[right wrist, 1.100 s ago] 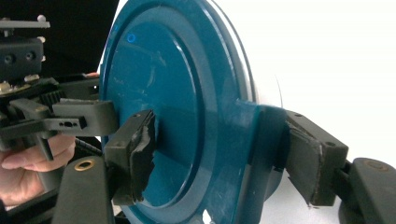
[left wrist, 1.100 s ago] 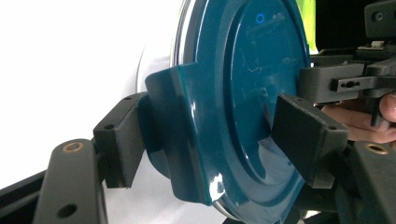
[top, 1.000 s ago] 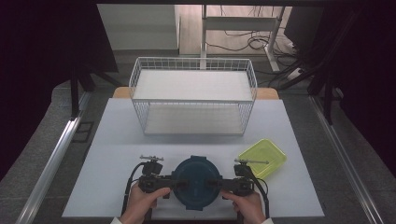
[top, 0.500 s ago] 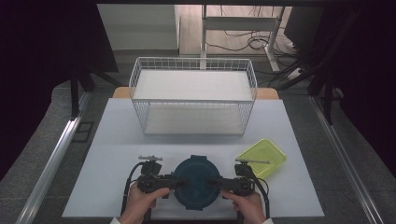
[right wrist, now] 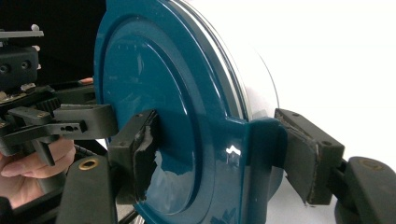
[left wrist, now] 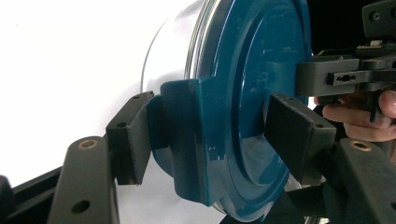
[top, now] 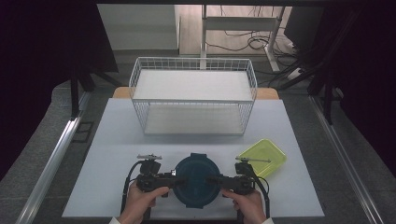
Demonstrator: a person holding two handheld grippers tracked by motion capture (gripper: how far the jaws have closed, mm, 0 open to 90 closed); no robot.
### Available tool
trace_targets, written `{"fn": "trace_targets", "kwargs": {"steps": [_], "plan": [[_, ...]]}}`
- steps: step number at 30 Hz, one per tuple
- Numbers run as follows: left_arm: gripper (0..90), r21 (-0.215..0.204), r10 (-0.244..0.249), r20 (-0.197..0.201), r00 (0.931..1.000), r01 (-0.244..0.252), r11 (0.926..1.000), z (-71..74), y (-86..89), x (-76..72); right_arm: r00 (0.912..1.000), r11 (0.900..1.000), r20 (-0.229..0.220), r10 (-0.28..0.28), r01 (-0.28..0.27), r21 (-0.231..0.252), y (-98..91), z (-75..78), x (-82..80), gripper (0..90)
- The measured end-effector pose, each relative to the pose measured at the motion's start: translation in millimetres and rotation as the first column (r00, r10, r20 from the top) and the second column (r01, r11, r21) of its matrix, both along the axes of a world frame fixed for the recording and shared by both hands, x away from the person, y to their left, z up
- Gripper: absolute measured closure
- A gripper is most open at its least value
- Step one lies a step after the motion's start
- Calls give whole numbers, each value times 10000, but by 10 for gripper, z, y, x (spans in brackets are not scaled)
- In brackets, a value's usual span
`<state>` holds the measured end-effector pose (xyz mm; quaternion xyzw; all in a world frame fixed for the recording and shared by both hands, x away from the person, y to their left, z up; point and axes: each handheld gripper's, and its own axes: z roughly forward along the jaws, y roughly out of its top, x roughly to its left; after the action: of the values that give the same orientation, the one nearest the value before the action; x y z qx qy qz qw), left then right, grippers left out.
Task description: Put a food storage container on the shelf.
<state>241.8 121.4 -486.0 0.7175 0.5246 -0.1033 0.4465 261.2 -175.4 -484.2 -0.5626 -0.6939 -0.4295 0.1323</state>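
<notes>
A round container with a dark blue lid (top: 196, 179) sits near the front edge of the white table (top: 112, 140), its clear body showing under the lid (left wrist: 173, 56). My left gripper (top: 173, 179) comes in from the left and is shut on the lid's left latch tab (left wrist: 187, 140), one pad on the tab's outside and one on the lid's top. From the right, my right gripper (top: 215, 181) is shut on the opposite latch tab (right wrist: 257, 154) in the same way. A hand holds each gripper.
A white wire basket (top: 194, 116) stands across the back of the table. A shallow yellow-green tray (top: 263, 157) lies just right of the right gripper. Dark curtains and metal rails flank the table on both sides.
</notes>
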Motion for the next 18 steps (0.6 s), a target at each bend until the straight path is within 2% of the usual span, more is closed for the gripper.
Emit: {"fn": "trace_targets", "kwargs": {"steps": [9, 18], "plan": [[356, -24, -85, 75, 9999, 85, 10000, 40, 5, 21, 9998, 10000, 207, 25, -25, -34, -8, 45, 15, 322], [357, -76, -60, 105, 9999, 61, 10000, 95, 5, 65, 9998, 10000, 209, 50, -49, -52, -12, 89, 54, 323]]}}
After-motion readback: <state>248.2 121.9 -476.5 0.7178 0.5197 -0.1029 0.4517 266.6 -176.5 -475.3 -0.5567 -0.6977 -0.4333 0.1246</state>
